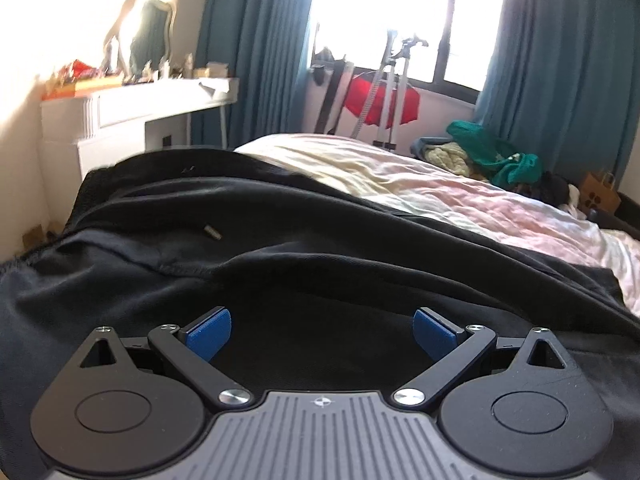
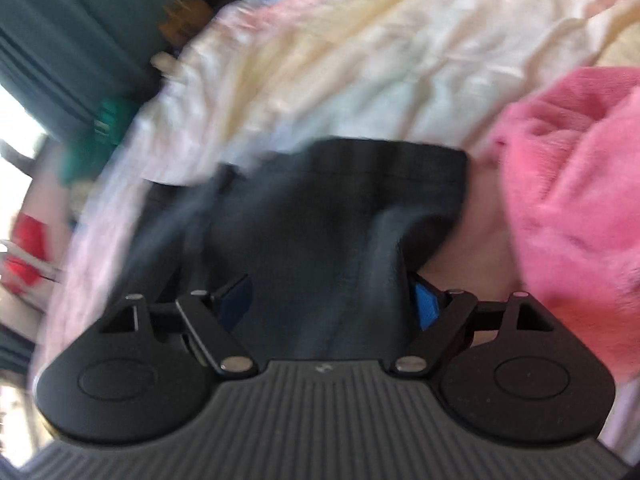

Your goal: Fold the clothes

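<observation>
Spread across the near part of the bed (image 1: 460,196), over its pale pink and cream sheet: a black garment (image 1: 280,248), rumpled into long folds, with a small metal cord tip lying on the cloth toward its left side. Low over that fabric, left tongs (image 1: 322,334), blue pads (image 1: 210,334) standing wide apart, nothing gripped between them, only dark cloth beneath. In the blurred right wrist view, right tongs (image 2: 334,304) also spread wide, with a hanging end of the same black garment (image 2: 340,216) filling the gap between the pads; cannot tell from the smear whether the pads still touch the cloth, though no pinch shows. Just right of that end, close beside it, a pink fluffy garment (image 2: 572,200) heaped on the sheet (image 2: 360,60). At the far corner of the bed, a pile of green and yellowish clothes (image 1: 488,156). Beyond the bed, teal curtains (image 1: 256,40) either side of a bright window, a tripod (image 1: 394,92) with something red behind it, and at the left wall a white dressing table (image 1: 132,108) bearing a mirror and small clutter.
</observation>
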### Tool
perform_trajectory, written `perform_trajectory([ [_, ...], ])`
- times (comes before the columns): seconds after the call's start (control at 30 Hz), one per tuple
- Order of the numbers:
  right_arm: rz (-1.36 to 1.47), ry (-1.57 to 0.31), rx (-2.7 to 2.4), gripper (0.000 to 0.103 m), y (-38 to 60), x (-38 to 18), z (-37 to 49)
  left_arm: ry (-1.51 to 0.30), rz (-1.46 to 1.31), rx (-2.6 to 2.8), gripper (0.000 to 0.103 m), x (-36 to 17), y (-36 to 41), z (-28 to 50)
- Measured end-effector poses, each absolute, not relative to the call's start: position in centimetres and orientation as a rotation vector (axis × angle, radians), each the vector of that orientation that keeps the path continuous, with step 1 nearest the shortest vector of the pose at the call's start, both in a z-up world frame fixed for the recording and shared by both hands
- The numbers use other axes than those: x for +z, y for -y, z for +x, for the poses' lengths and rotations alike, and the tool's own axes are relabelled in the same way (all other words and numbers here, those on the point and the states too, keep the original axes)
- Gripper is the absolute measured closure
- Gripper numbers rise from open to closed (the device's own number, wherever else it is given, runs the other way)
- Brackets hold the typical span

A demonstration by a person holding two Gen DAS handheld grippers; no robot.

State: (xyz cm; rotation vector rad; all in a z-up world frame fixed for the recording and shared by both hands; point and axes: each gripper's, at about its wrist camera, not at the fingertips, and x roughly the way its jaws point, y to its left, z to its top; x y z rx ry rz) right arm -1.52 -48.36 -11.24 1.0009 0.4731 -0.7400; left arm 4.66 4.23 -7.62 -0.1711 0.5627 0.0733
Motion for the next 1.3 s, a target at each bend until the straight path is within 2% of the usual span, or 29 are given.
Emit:
perform_trajectory([
  [0.2,1.053,-0.316,-0.557,0.019,48.1,-9.7,-2.3,-0.599,-0.243,0.081,0.004,-8.0,-5.3,4.9],
  [0.4,1.178,-0.373,-0.628,0.020,49.5,-11.1,-2.6,-0.604,-0.248,0.077,0.004,-8.1,-5.1,4.8],
  [0.63,1.173,-0.487,-0.804,0.022,49.2,-12.3,-4.3,-0.602,-0.249,0.066,0.004,-8.0,-5.0,4.7],
  [0.77,1.319,-0.409,-0.935,0.022,49.9,-13.5,-7.2,-0.608,-0.260,0.073,0.004,-8.0,-5.1,4.7],
  [1.0,1.604,-0.352,-0.660,0.020,51.3,-16.3,-8.1,-0.590,-0.274,0.102,0.004,-7.4,-5.3,4.4],
  [1.2,1.641,-0.315,-0.569,0.020,52.2,-16.9,-6.9,-0.607,-0.373,0.097,0.004,-7.0,-6.9,4.7],
  [1.27,1.614,-0.331,-0.601,0.043,52.6,-16.8,-6.5,-0.608,-0.418,0.105,0.004,-6.5,-7.9,4.6],
  [1.3,1.568,-0.358,-0.643,0.052,52.9,-16.6,-6.2,-0.616,-0.443,0.111,0.004,-6.2,-8.6,4.3],
])
